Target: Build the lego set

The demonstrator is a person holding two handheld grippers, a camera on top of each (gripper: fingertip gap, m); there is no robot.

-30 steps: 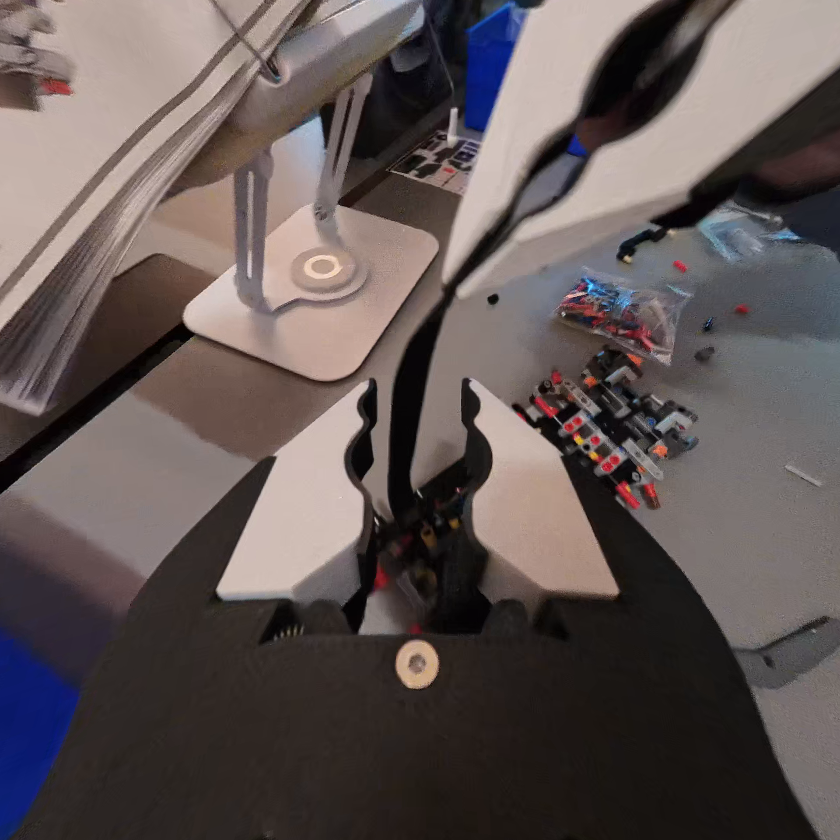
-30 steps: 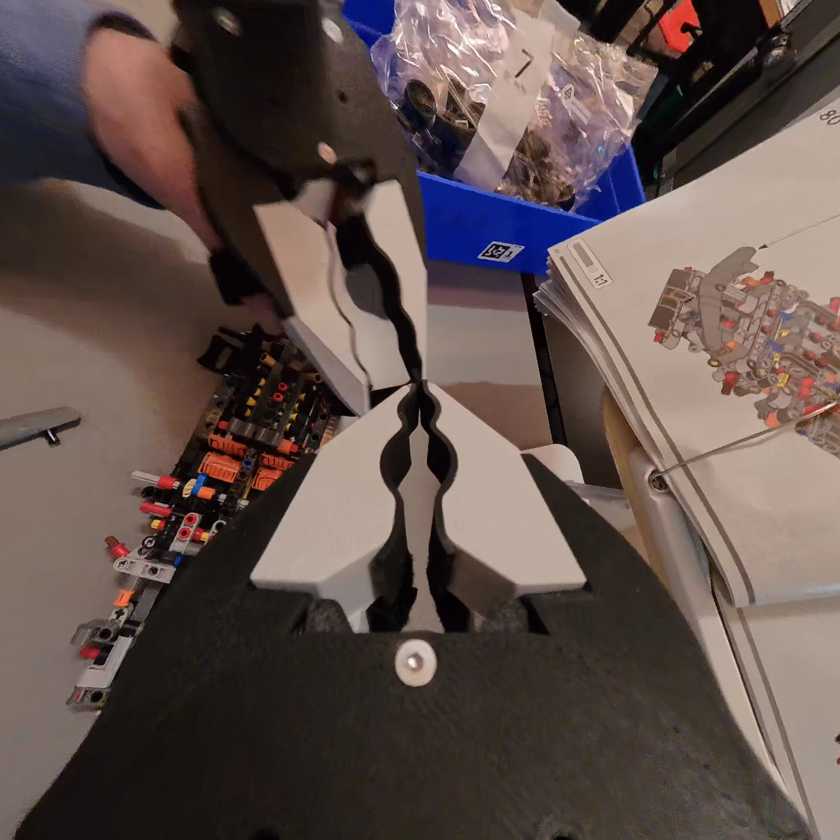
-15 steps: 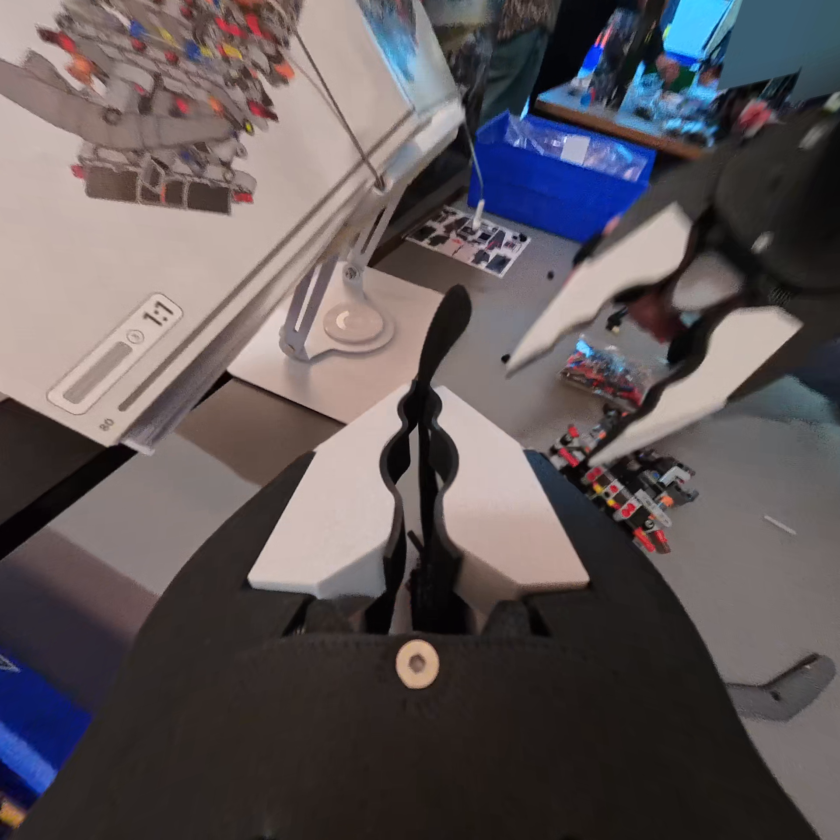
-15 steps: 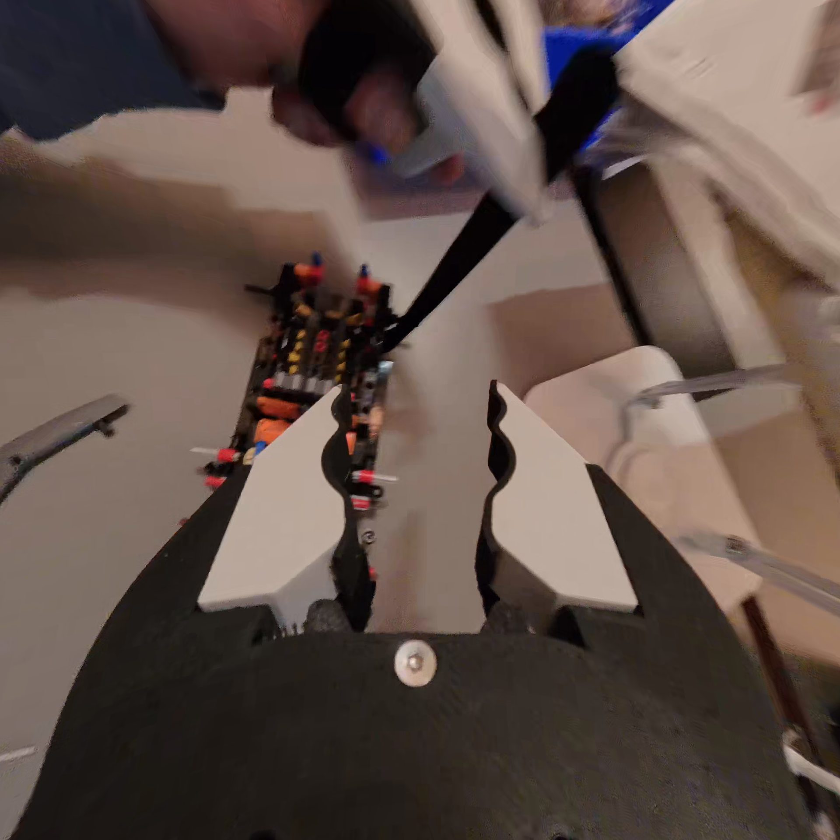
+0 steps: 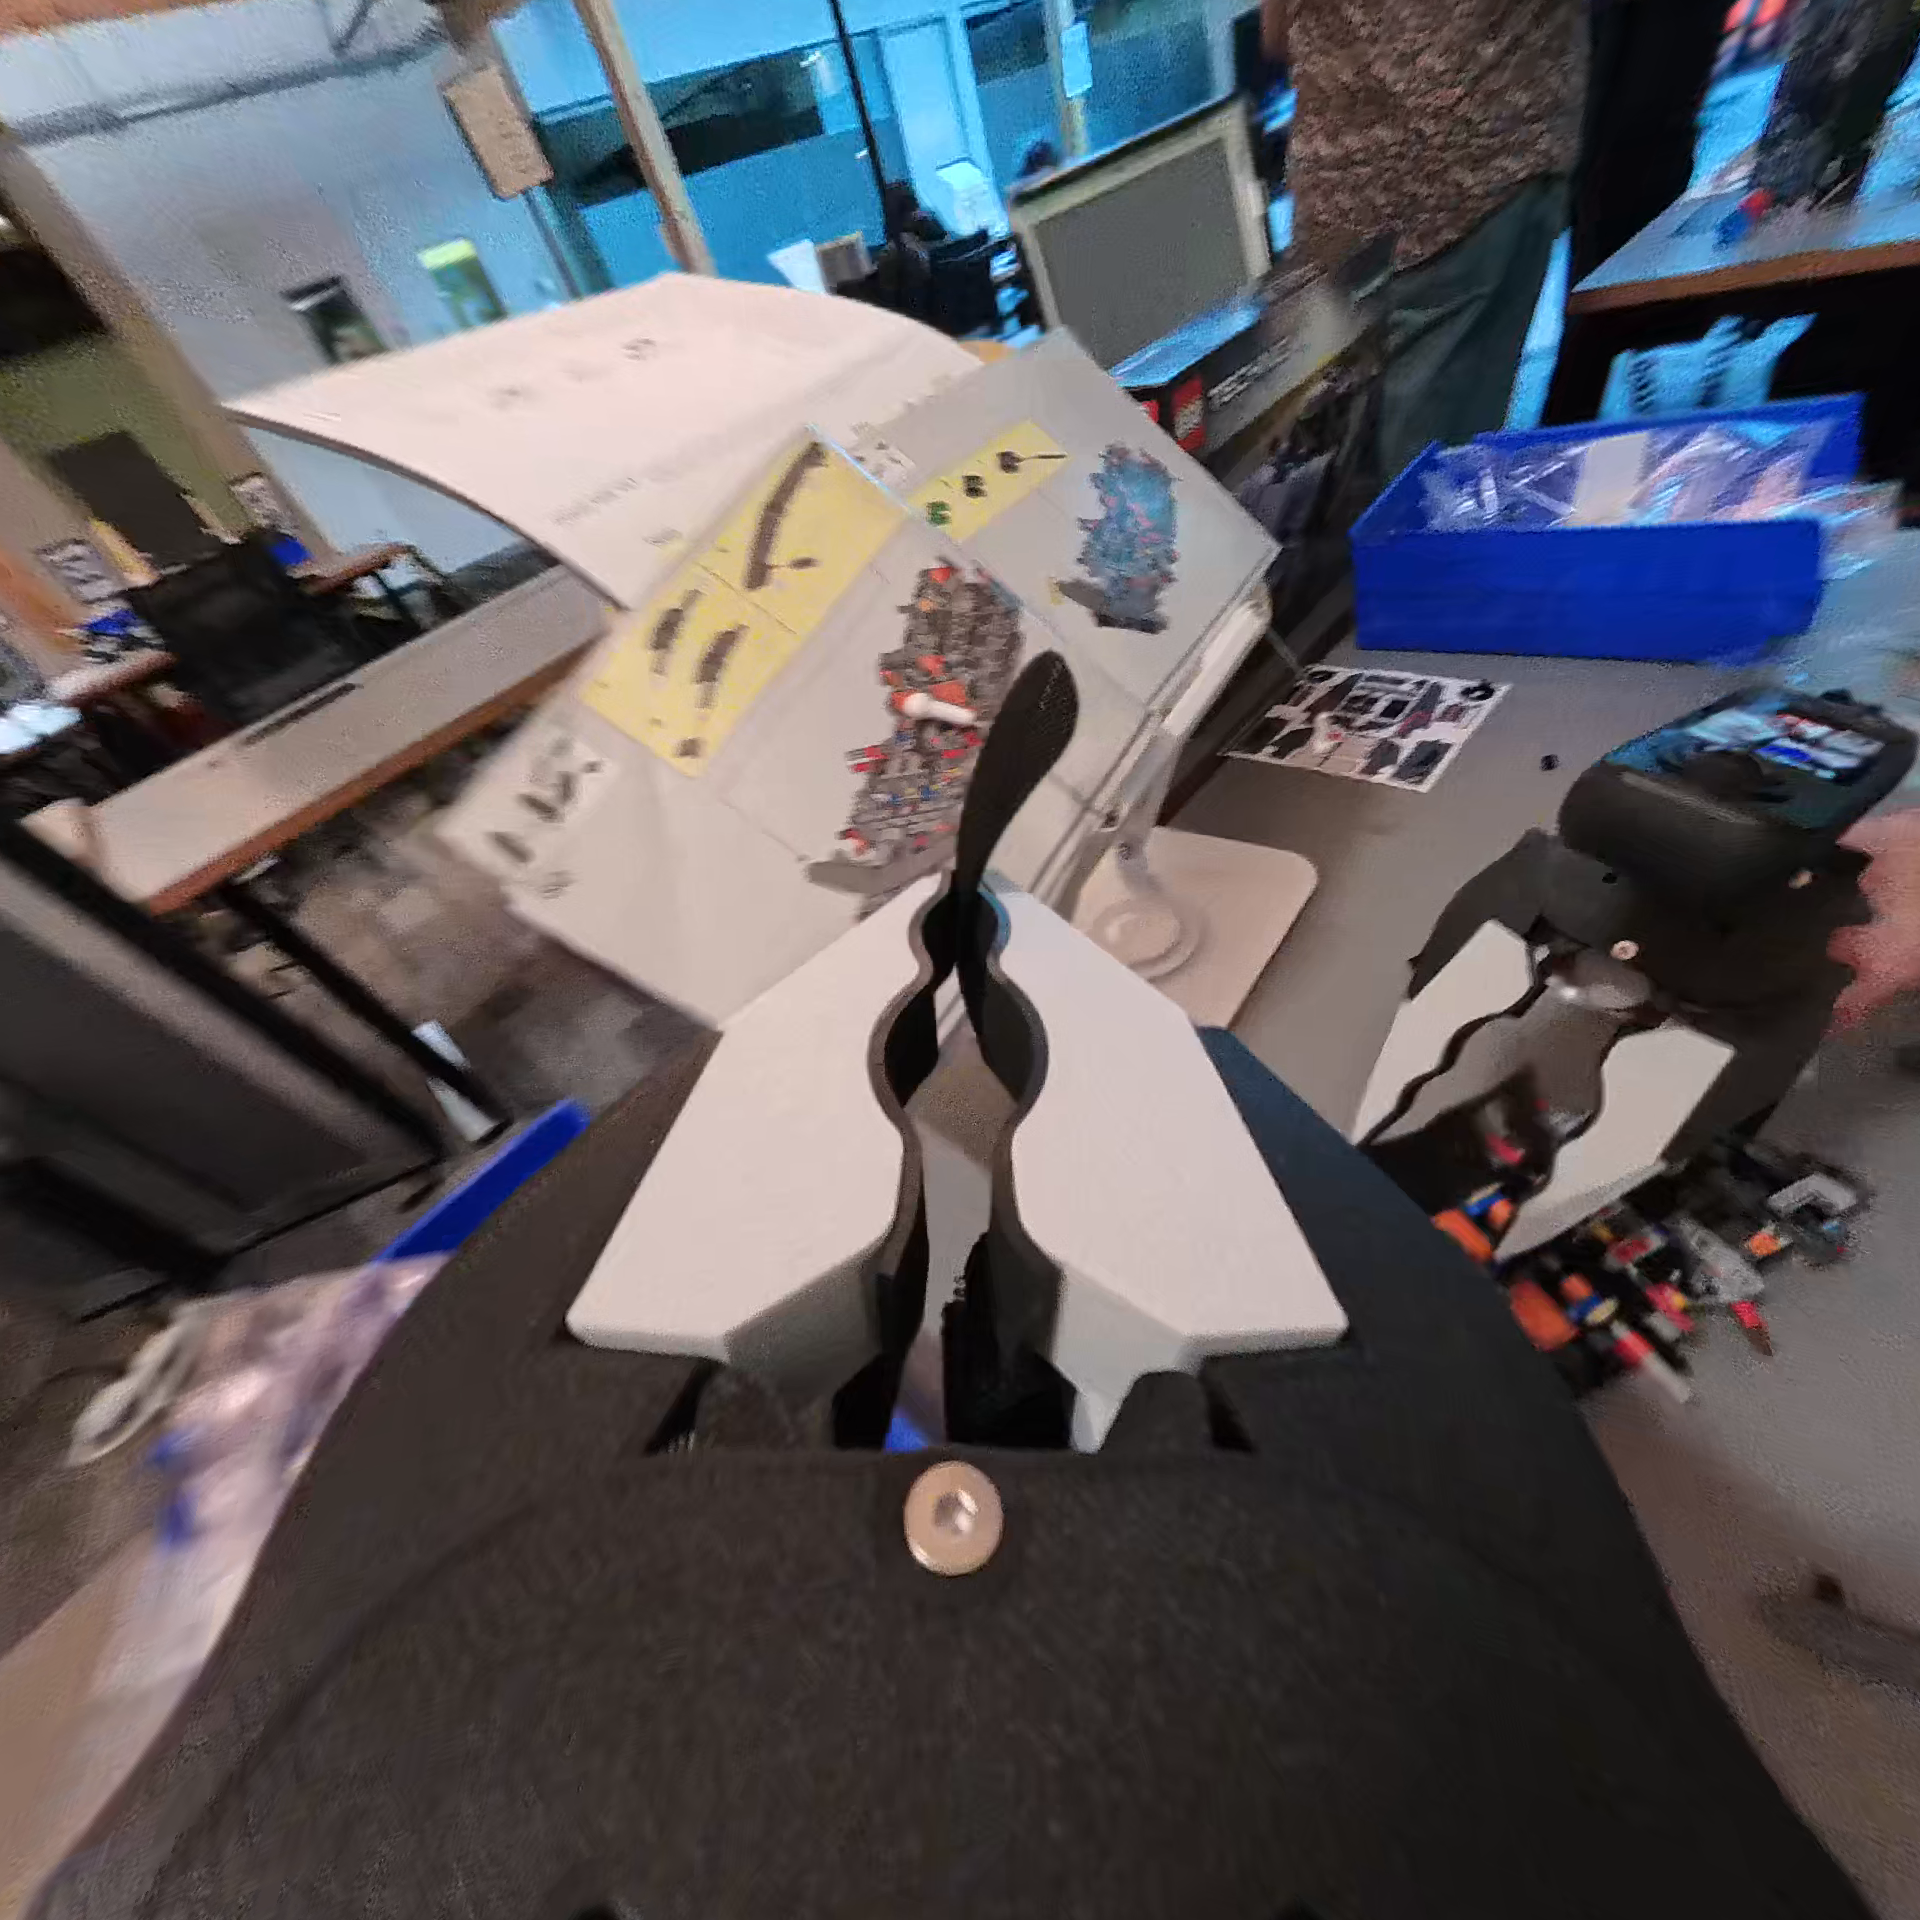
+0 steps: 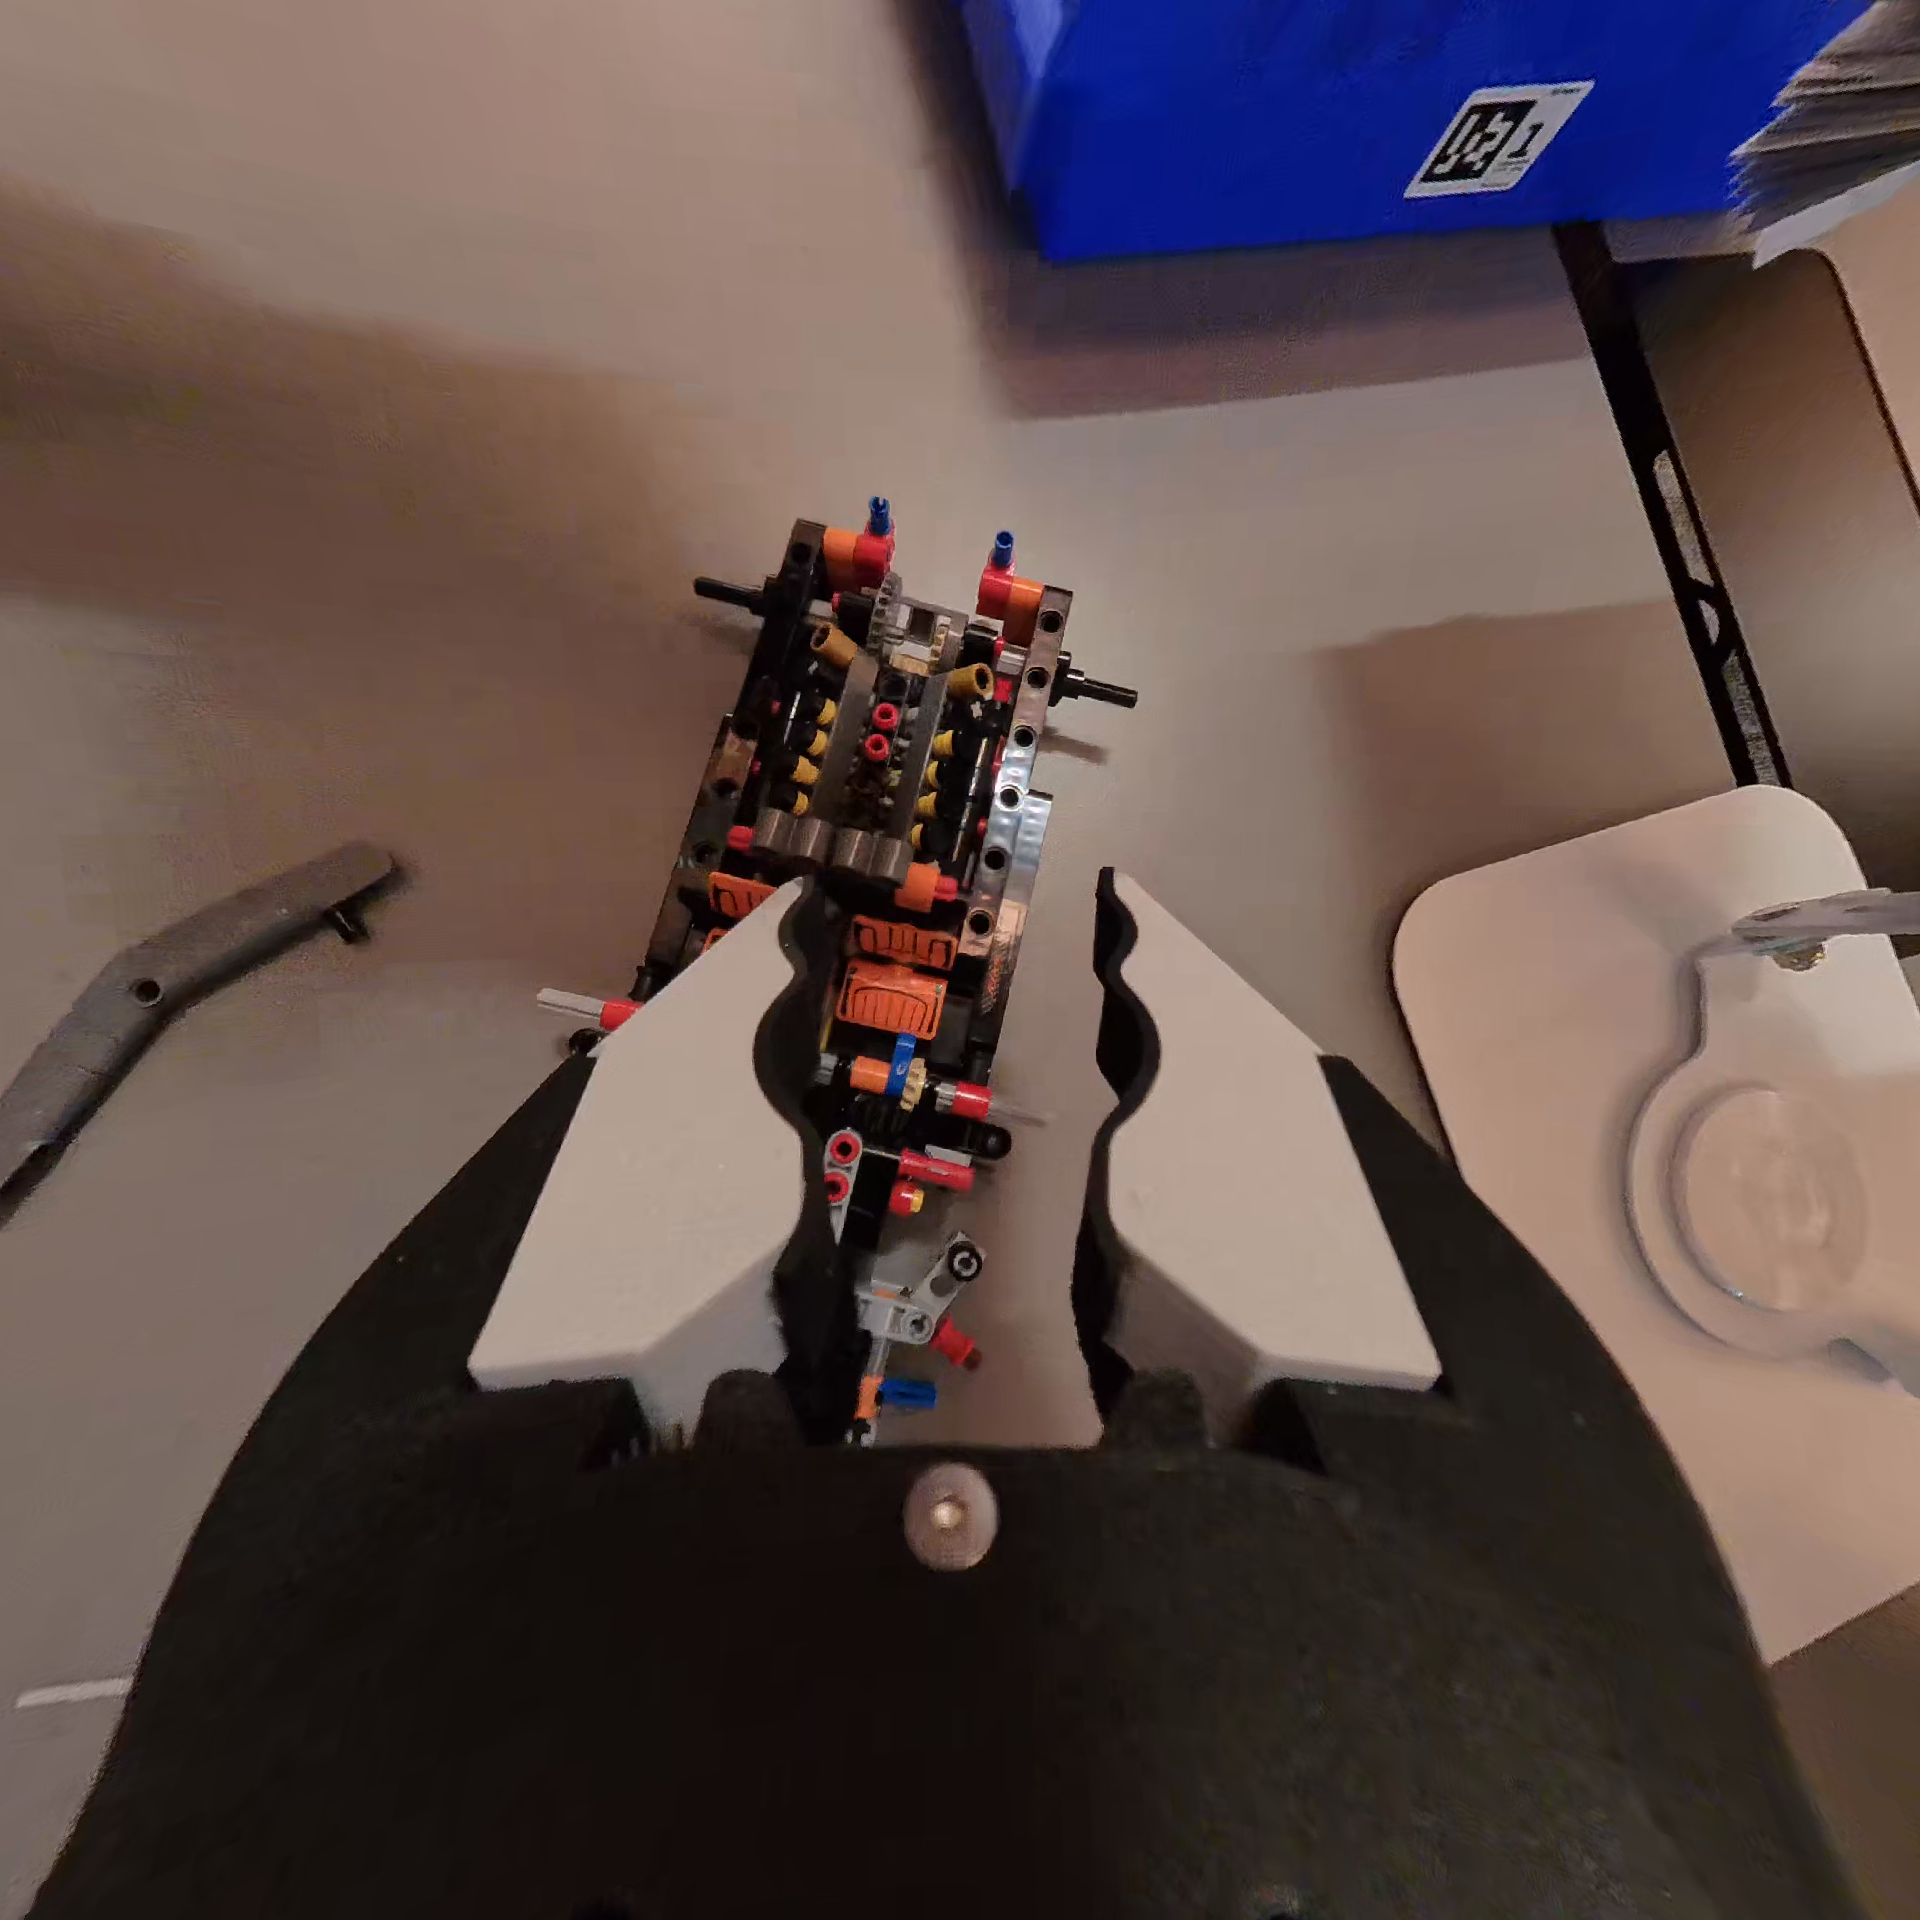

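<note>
My left gripper [image 5: 961,899] is shut on a long curved black Lego piece [image 5: 1013,758] that sticks up past the fingertips, raised in front of the open instruction book [image 5: 831,623]. My right gripper [image 6: 951,894] is open and hovers just above the Lego chassis [image 6: 894,790], a black frame with orange, red and yellow parts lying on the table; the chassis runs between the two fingers. The left wrist view shows the right gripper [image 5: 1548,1049] open over the chassis [image 5: 1621,1268] at the right.
A grey curved Lego panel [image 6: 166,987] lies left of the chassis. The white book stand base [image 6: 1662,1143] sits to the right. A blue bin [image 6: 1351,125] stands at the back, with a sticker sheet [image 5: 1361,722] on the table. A person [image 5: 1434,208] stands behind. One gripper's finger ends stand about 25 cm off the other's. The grey curved Lego panel [image 6: 166,987] is about 15 cm from my right fingertips and 40 cm from my left.
My right gripper let go of the black piece, opened and moved down over the chassis. My left gripper closed on the piece and swung it up and left toward the book.
</note>
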